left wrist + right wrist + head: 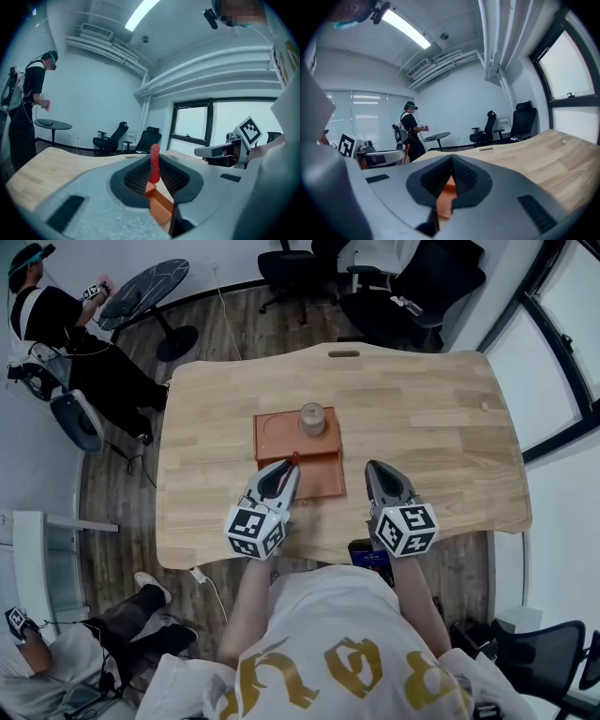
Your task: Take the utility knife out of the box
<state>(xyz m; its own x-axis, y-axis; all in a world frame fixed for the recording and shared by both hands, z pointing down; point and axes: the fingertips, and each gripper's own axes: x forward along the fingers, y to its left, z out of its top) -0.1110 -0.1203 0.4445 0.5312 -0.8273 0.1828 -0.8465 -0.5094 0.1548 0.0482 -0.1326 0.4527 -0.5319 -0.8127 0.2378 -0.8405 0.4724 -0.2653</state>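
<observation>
A thin red utility knife [293, 461] stands up between the tips of my left gripper [291, 468], which is shut on it just above the near part of the orange-brown box [277, 427]. In the left gripper view the knife [153, 165] rises from the closed jaws of that gripper [153, 174], with the box [161, 206] below. My right gripper [379, 471] hovers to the right of the box, jaws shut with nothing in them. In the right gripper view its jaws [451, 161] meet at the tip, and the box [445, 199] shows under them.
A round tan cylinder [312, 418] stands on the far half of the box. The wooden table [422, 418] reaches well to the right. A dark phone [368, 554] lies at its near edge. Office chairs [412, 282] and a person by a round table [145, 292] are beyond.
</observation>
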